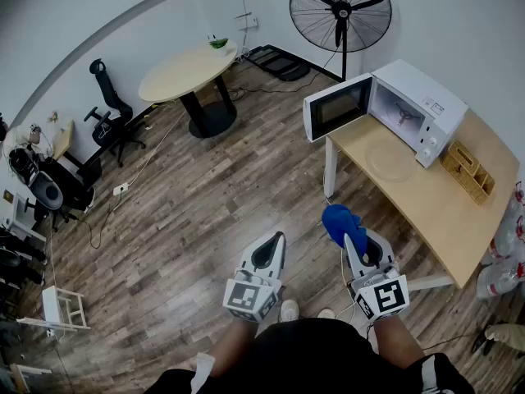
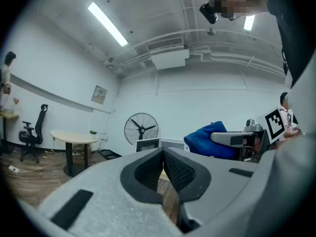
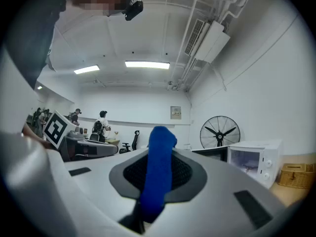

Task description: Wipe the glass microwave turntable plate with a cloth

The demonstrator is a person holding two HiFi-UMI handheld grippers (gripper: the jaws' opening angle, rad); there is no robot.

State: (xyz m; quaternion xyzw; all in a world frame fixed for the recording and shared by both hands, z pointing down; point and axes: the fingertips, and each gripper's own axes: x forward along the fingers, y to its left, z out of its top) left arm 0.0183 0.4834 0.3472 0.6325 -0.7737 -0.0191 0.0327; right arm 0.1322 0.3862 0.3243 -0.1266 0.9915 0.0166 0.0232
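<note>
The glass turntable plate [image 1: 390, 162] lies flat on the wooden table [image 1: 435, 199], in front of the open white microwave [image 1: 408, 109]. My right gripper [image 1: 355, 242] is shut on a blue cloth [image 1: 340, 223], held low over the floor short of the table; the cloth [image 3: 159, 169] runs up between the jaws in the right gripper view. My left gripper [image 1: 276, 240] is beside it to the left, shut with nothing in it; its jaws meet at the tips [image 2: 163, 152]. From the left gripper view the blue cloth [image 2: 211, 139] shows at the right.
A wicker basket [image 1: 468, 171] stands on the table right of the microwave. A floor fan [image 1: 340, 11] stands behind, a round table [image 1: 190, 71] and office chairs [image 1: 112, 115] to the far left. Wood floor [image 1: 205, 212] lies between me and the table. People stand far off [image 3: 102, 125].
</note>
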